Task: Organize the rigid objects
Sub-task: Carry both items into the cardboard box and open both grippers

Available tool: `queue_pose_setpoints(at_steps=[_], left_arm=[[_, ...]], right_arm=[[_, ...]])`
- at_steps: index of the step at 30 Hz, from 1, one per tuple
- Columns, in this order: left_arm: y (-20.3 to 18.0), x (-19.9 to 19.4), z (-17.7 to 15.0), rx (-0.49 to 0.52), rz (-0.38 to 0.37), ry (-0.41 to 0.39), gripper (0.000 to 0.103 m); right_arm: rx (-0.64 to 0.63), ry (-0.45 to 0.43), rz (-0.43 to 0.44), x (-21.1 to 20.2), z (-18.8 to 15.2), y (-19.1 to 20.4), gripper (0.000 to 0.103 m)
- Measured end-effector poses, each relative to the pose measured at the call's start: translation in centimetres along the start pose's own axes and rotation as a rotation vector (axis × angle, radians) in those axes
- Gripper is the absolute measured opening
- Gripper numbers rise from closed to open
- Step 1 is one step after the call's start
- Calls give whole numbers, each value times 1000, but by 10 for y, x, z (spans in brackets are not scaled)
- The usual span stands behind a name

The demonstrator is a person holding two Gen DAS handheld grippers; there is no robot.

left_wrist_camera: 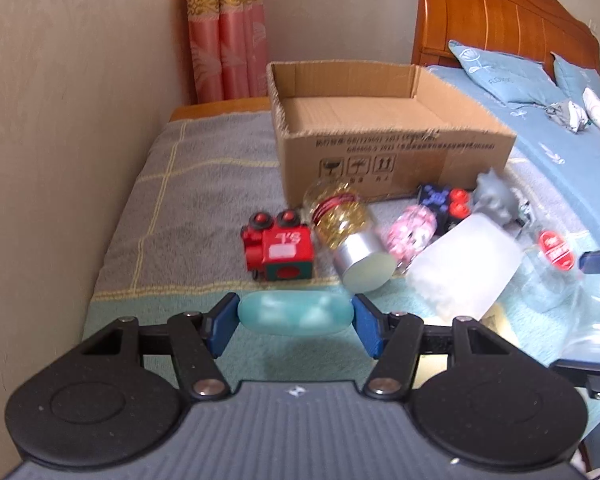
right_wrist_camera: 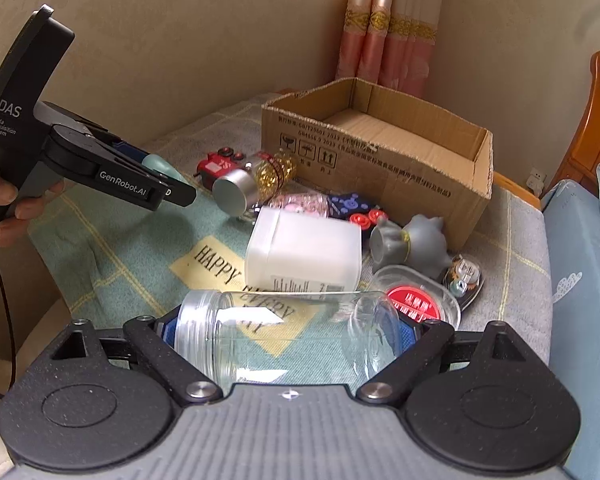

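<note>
A teal oval case [left_wrist_camera: 294, 314] sits clamped crosswise in the left gripper [left_wrist_camera: 295, 320].

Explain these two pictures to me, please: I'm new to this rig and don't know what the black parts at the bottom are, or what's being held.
Each picture comes from a camera on a hand-held gripper, looking along its two fingers; the black parts are the gripper itself. The left wrist view shows the left gripper shut on a pale teal oval object. The right wrist view shows the right gripper shut on a clear empty jar lying sideways; the left gripper appears there too, in a person's hand. On the blanket-covered bed lie a red toy train, a gold-filled jar, a white plastic jar, a grey figurine and an open cardboard box, which looks empty.
</note>
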State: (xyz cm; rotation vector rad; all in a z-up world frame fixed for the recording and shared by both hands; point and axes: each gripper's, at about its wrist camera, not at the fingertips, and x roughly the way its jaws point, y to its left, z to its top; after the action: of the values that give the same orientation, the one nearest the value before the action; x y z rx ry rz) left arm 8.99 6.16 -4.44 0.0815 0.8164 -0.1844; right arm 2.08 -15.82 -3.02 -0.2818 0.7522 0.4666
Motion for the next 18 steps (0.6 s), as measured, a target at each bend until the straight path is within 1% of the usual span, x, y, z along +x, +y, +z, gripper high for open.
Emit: queue_pose_setpoints(at_steps=[5,10,15,18], left_arm=[[-11,-7,27,27,-20,-28,60],[-22,-7,66,54,-53,-77,60],[-30,11,114,84,-77,-100,60],[-37,31,135,113,-63,-83,60]], right_arm=[[4,-33,9,-3,22,-21,94],[19,-68,3,-1,52,-46,94],[50,-91,-36,9,87,-75,94],[57,-95,-60,18,103,-88,94]])
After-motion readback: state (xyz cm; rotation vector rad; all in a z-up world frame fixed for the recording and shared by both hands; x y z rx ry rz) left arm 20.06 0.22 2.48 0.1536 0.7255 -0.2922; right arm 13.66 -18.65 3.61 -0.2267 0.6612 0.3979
